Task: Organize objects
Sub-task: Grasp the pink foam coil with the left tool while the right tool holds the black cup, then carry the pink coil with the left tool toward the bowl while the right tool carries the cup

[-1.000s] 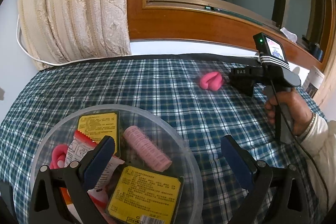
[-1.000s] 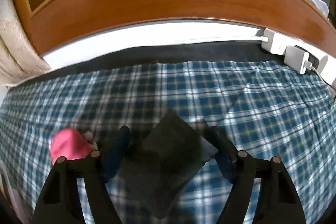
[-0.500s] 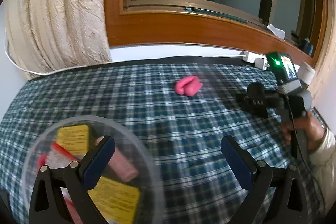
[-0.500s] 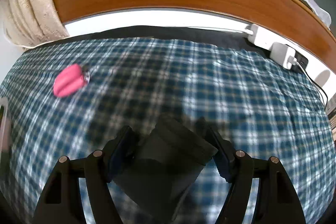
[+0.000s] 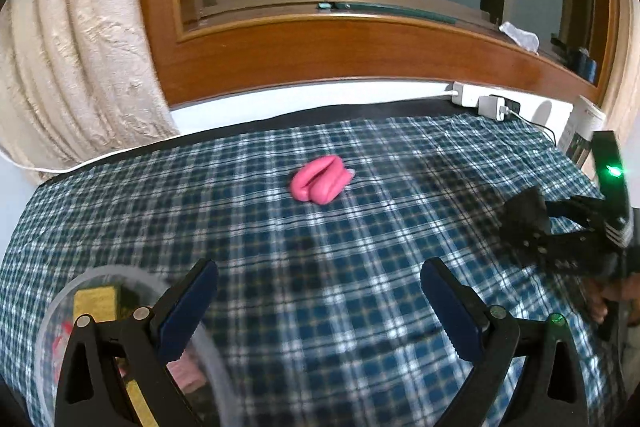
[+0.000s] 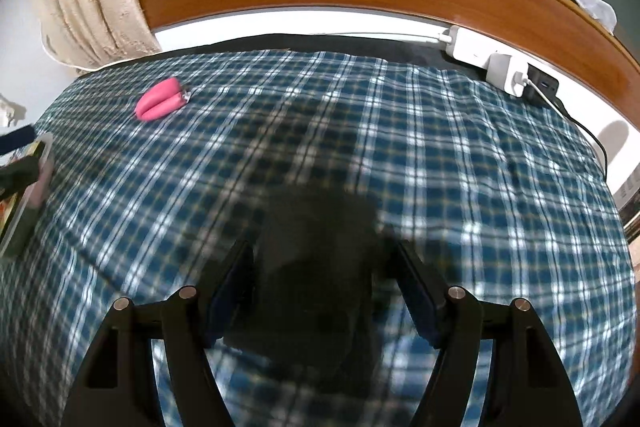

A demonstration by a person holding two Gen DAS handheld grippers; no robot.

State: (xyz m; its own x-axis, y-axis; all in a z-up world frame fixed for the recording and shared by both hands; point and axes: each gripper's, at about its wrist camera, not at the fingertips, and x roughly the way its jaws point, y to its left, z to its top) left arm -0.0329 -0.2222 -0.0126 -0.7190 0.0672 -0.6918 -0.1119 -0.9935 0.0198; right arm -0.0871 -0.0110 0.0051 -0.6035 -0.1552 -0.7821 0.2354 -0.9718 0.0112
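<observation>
My right gripper [image 6: 320,267] is shut on a dark grey, blurred object [image 6: 316,239] held just above the plaid cloth. In the left wrist view that same gripper [image 5: 532,223] hovers at the far right with the dark object [image 5: 520,211] in its jaws. A pink folded item [image 5: 320,183] lies on the cloth toward the far side, ahead of my open, empty left gripper [image 5: 320,307]; the right wrist view shows this pink item [image 6: 160,103] far left. A clear round bowl [image 5: 52,311] holding yellow packets and pink things sits under my left finger.
The blue plaid cloth [image 5: 360,267] covers the whole table. A white power strip with chargers and a cable [image 6: 476,53] lies at the back right. A cream curtain [image 5: 72,47] hangs at the back left under a wooden window frame. A hand [image 5: 612,299] grips the right tool.
My left gripper swung right, so the bowl slid to the lower-left corner of its view. My right gripper drew back from the pink item toward the right, still holding the dark object.
</observation>
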